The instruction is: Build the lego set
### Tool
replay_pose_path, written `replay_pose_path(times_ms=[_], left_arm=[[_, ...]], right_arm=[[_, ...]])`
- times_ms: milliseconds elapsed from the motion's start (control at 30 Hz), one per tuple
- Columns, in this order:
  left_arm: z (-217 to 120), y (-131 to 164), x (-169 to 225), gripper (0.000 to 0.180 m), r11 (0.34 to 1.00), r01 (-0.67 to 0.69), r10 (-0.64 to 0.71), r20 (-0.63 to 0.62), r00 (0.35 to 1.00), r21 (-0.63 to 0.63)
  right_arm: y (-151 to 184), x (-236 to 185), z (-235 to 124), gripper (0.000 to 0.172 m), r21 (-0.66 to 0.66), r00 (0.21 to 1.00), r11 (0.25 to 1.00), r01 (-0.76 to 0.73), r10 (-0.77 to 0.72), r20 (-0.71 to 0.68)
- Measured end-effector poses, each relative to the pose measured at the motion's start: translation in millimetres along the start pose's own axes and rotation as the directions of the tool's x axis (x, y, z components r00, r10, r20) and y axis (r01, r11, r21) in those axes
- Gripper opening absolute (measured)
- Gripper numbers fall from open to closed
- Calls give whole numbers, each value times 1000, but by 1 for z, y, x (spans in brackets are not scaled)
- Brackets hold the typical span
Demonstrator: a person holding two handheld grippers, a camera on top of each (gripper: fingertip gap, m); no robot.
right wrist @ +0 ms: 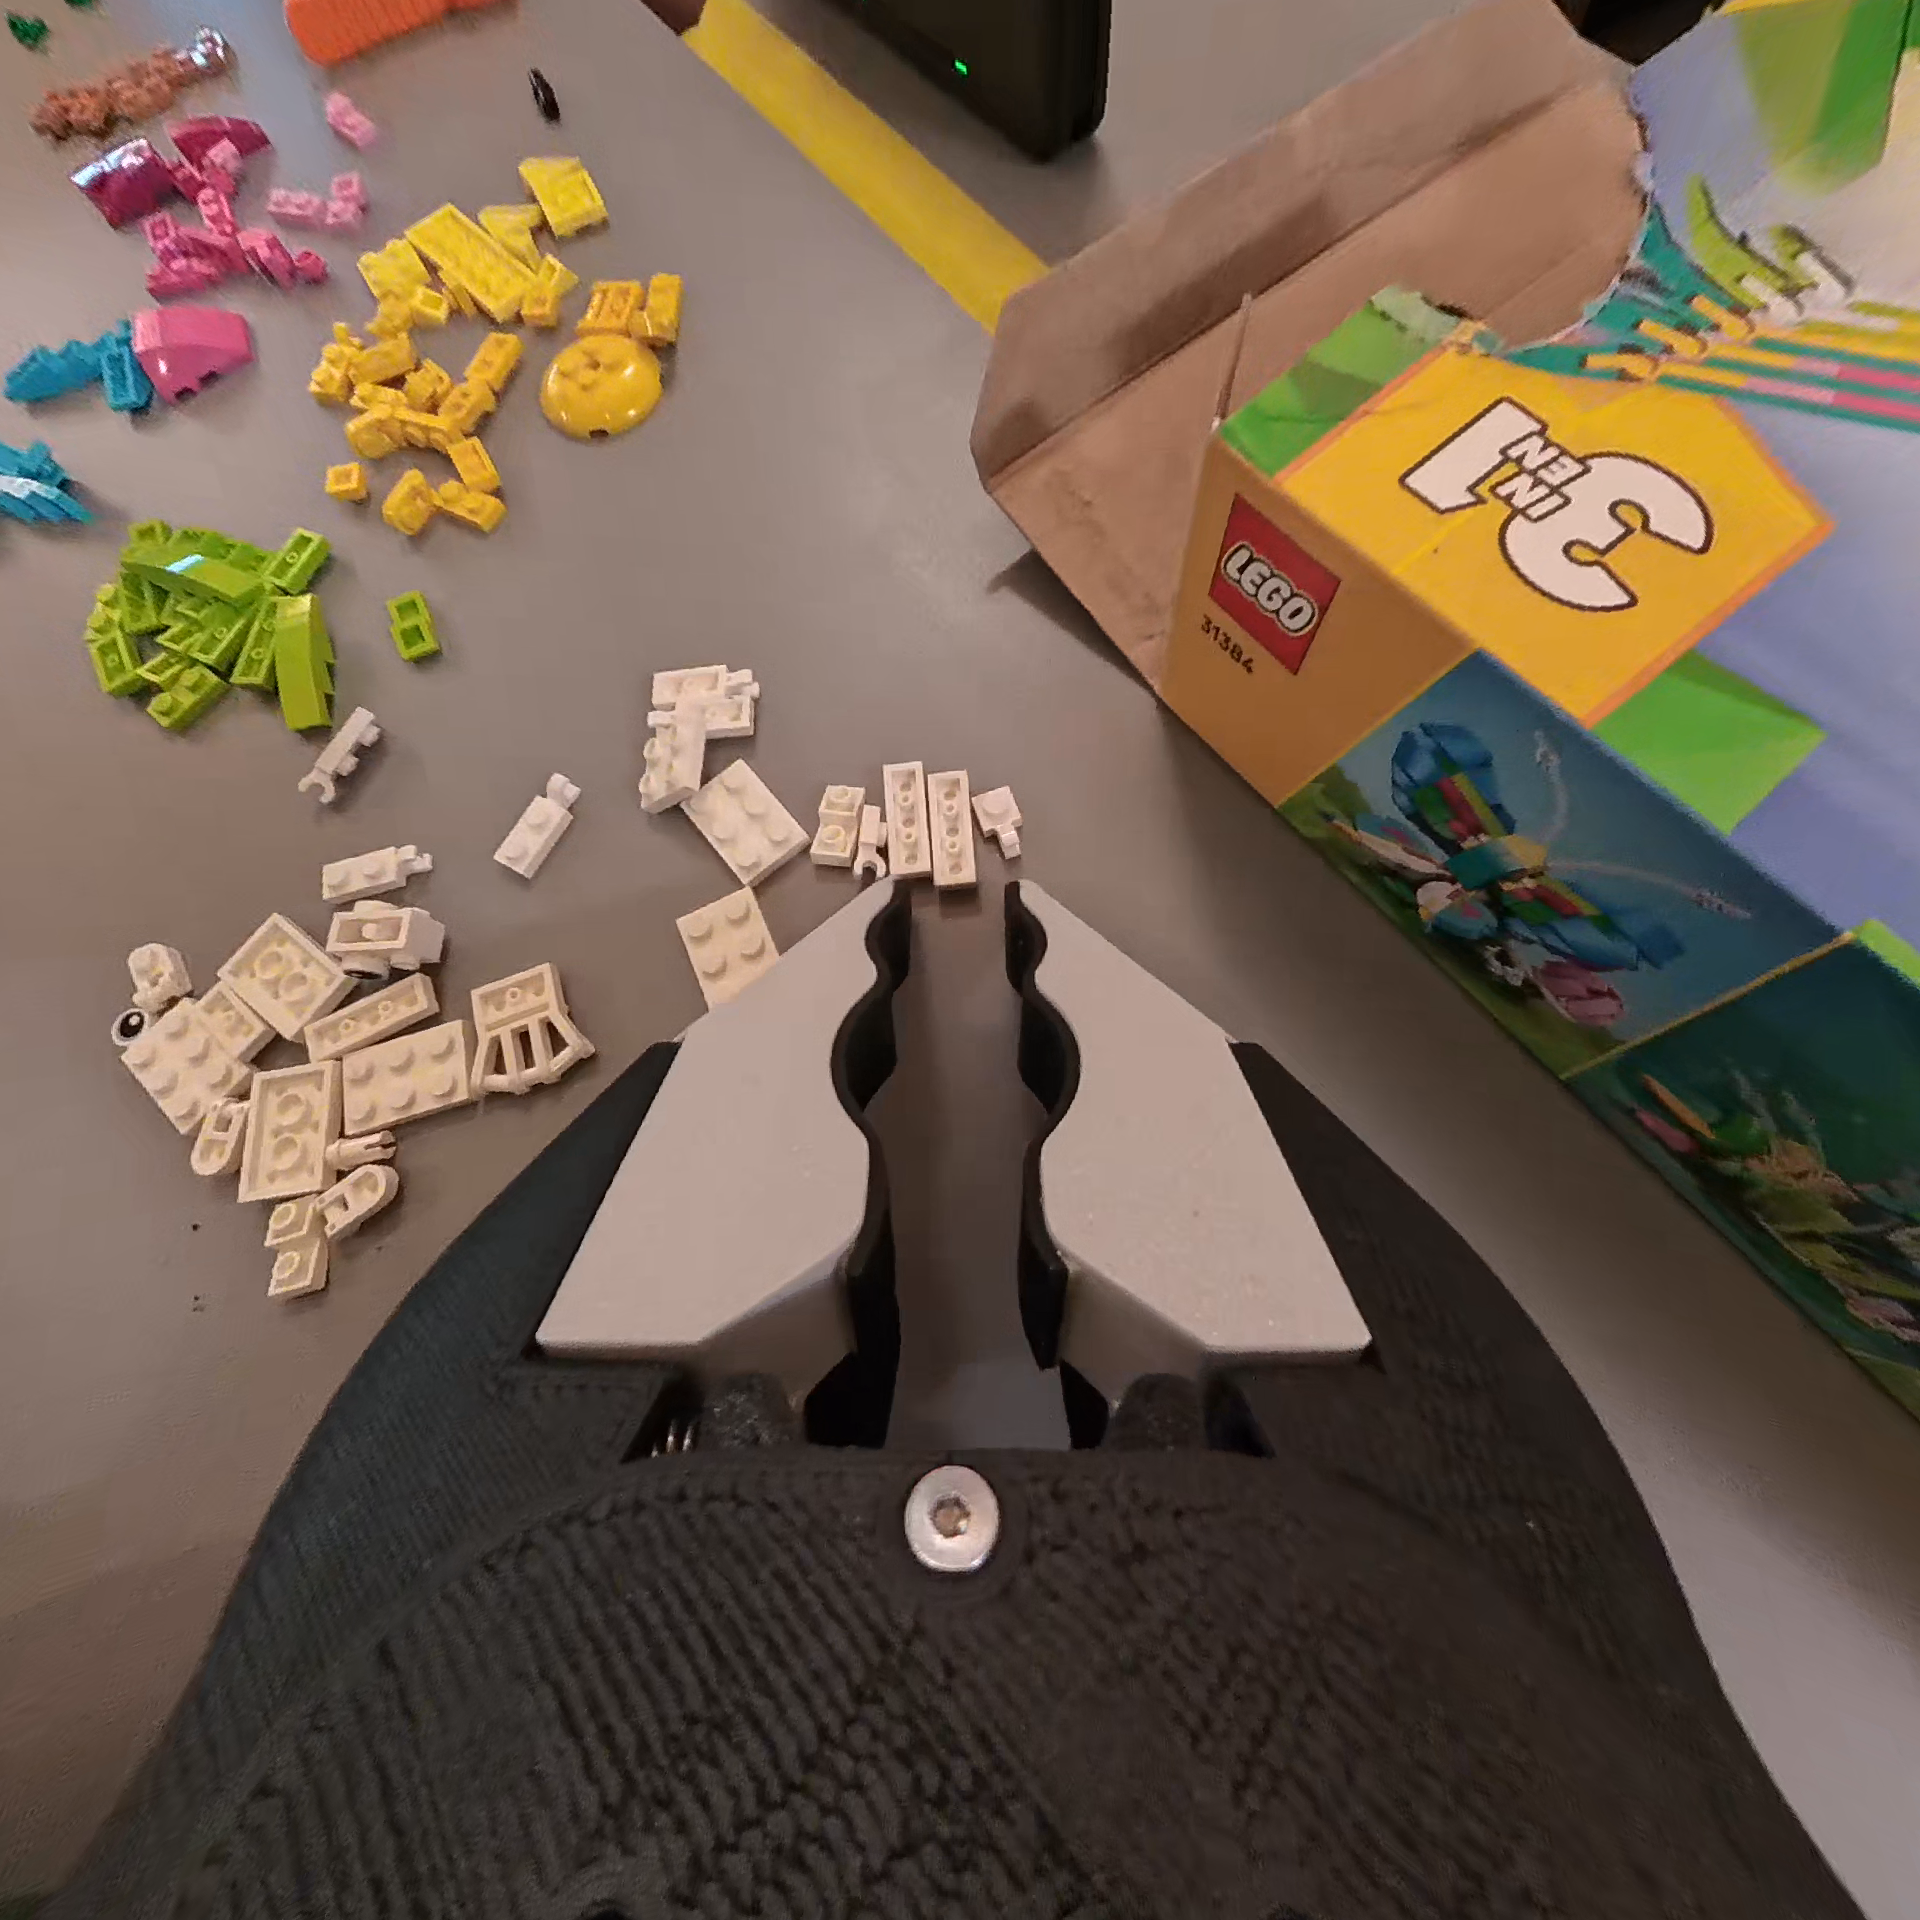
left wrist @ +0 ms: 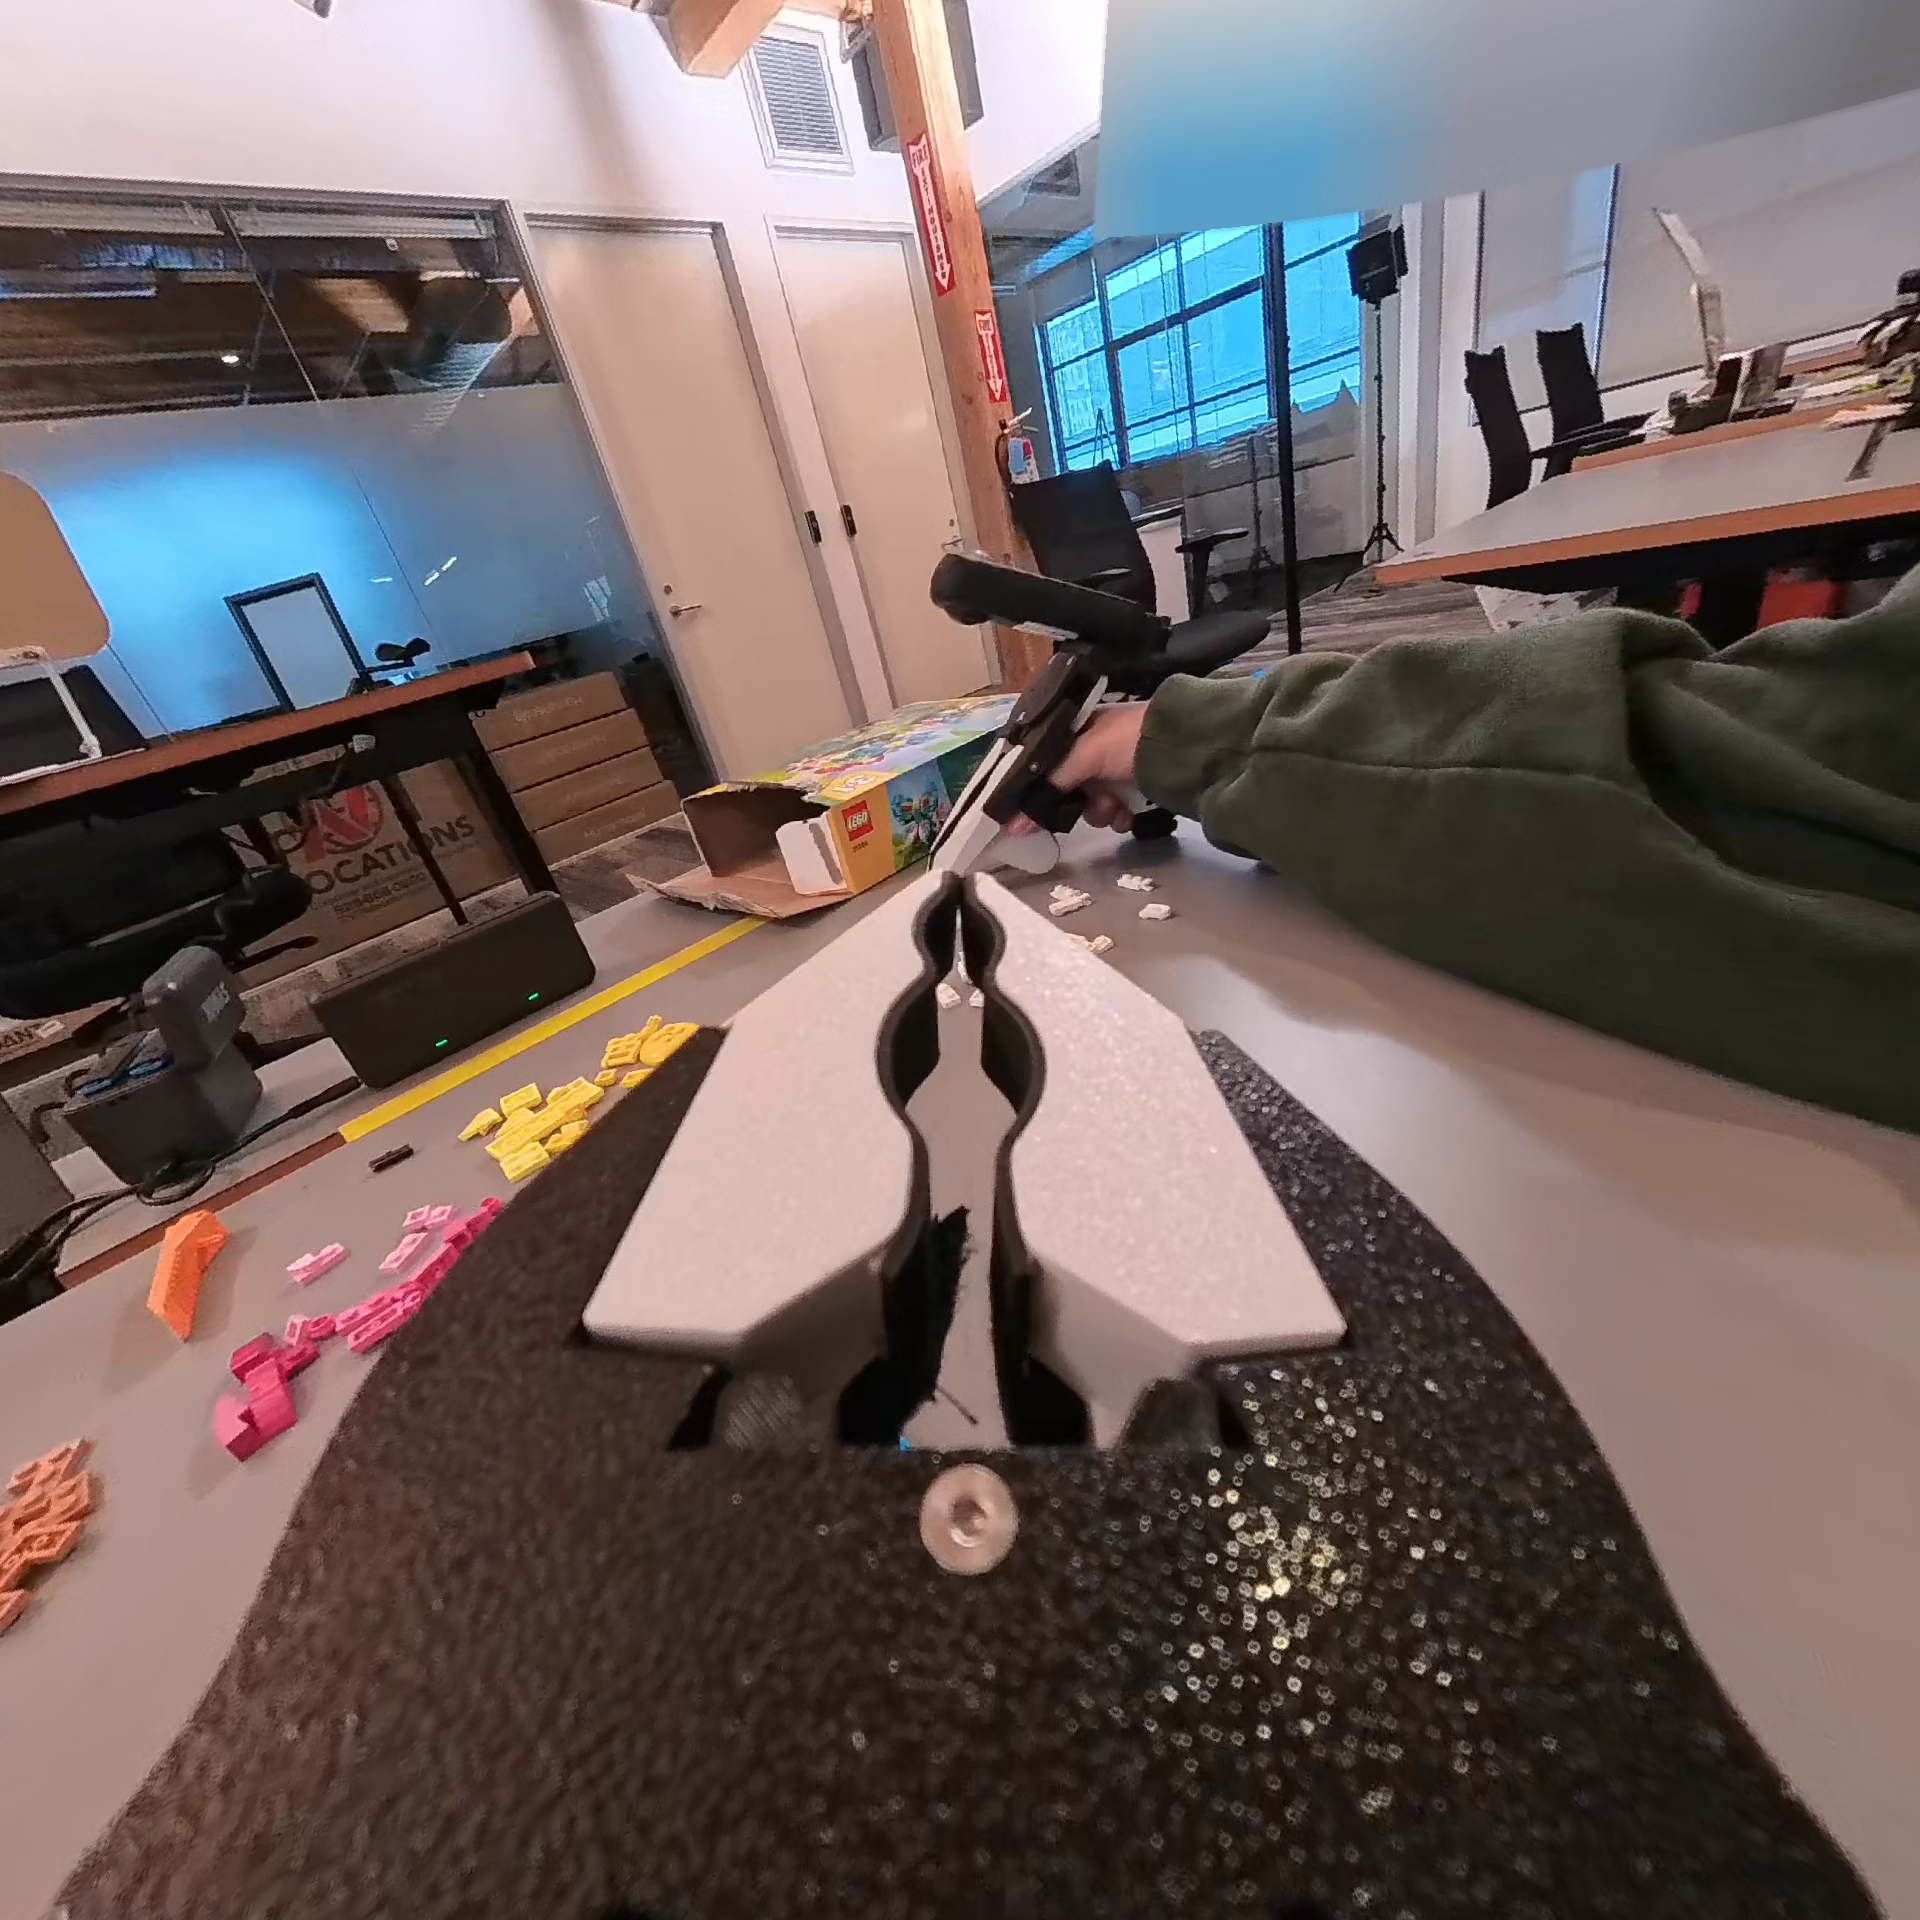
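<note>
White bricks (right wrist: 928, 826) lie loose on the grey table (right wrist: 810, 582), beside yellow (right wrist: 468, 343), green (right wrist: 223, 623) and pink (right wrist: 208, 229) heaps already sorted by colour. Right tongs (right wrist: 956, 891) stand narrowly open and empty just before two white strips; left tongs (left wrist: 956, 883) are nearly closed, holding nothing.

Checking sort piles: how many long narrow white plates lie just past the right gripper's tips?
2. The left plate and the right plate lie side by side on the grey table, just ahead of the open right gripper. Others may hide in the white pile.

Printed writing and a red logo square on the yellow side of the toy box (right wrist: 1351, 582); red vertical signs with lettering on the wooden post (left wrist: 940, 218); lettering on a cardboard carton (left wrist: 343, 831) under the far desk
</note>
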State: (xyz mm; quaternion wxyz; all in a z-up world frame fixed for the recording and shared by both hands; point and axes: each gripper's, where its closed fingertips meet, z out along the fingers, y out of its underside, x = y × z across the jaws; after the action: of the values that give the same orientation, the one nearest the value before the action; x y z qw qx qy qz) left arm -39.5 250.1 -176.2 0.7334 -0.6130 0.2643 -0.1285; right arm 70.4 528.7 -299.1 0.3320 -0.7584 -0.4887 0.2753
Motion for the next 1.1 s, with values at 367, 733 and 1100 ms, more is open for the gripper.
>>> replay_pose_path(times_ms=[367,733,1100], left_arm=[[0,0,1,0,1000,-4,4,-4,1000,-1],[0,1,1,0,1000,-10,10,-7,1000,-9],[-3,-2,-4,0,1000,18,-18,3,1000,-4]], right_arm=[[-3,-2,5,8,-7,1000,1000,19,-18,17],[2,3,-3,8,-6,1000,1000,22,-22,-2],[-17,-86,-50,8,-29,810,844,536,-523,-263]])
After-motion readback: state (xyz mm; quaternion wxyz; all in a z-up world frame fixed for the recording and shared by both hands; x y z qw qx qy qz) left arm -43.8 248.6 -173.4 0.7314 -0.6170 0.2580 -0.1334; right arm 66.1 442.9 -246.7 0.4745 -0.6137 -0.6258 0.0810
